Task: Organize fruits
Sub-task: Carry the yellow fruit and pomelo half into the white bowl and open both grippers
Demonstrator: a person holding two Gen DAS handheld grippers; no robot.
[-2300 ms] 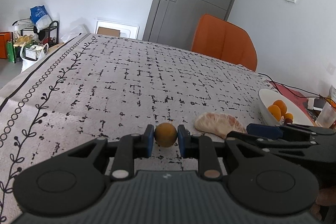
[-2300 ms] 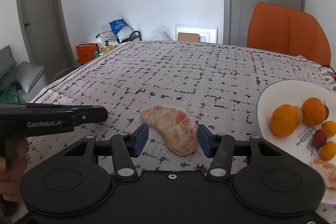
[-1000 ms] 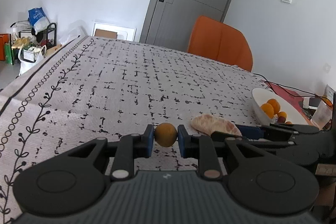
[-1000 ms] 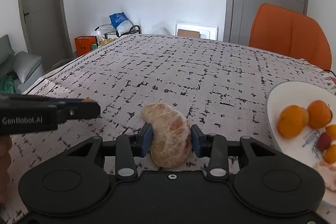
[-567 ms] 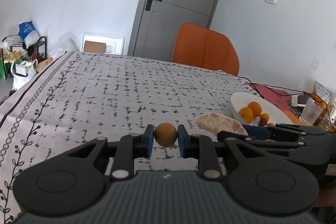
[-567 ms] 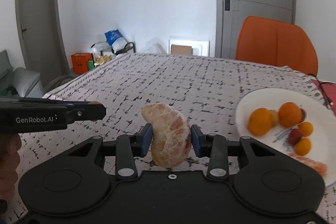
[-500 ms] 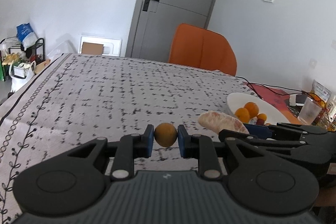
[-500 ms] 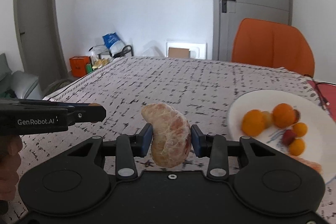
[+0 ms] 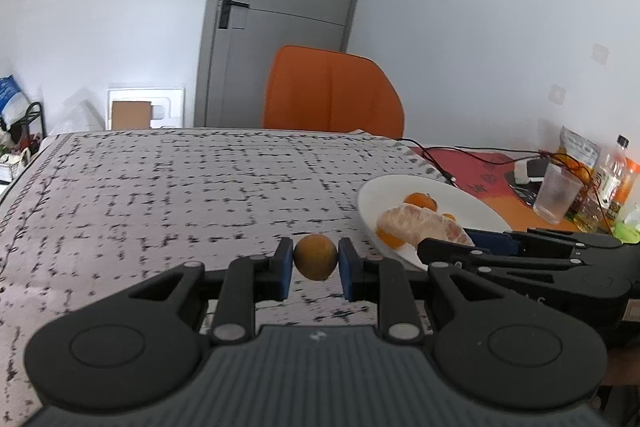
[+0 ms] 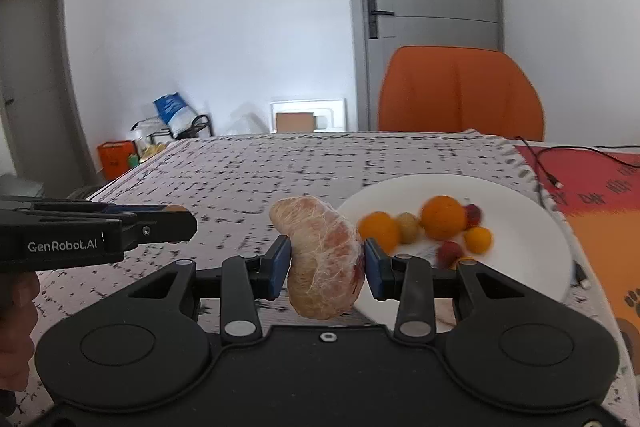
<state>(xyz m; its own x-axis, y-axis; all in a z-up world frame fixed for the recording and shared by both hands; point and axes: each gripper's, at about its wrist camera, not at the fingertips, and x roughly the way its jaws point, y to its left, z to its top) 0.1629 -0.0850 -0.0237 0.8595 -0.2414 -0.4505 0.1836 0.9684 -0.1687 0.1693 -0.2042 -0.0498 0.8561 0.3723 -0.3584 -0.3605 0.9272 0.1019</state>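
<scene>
we have both fruits lifted clear of the tablecloth [image 9: 160, 195] for carrying to the white plate [image 10: 520, 247]. left gripper [image 9: 315, 269] pinches the small round orange fruit [image 9: 315, 257], short of the plate. right gripper [image 10: 325, 263] clamps the peeled pomelo segment [image 10: 322, 259] at the plate's near edge, long axis near upright, top curling away from the plate.

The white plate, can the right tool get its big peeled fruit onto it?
Probably yes: the right tool grips the peeled fruit beside the white plate, with nothing between them.

Bare tablecloth [image 9: 160, 195] ahead, plate [image 10: 520, 211] crowded with fruit, bottles [image 9: 608, 183] far right
</scene>
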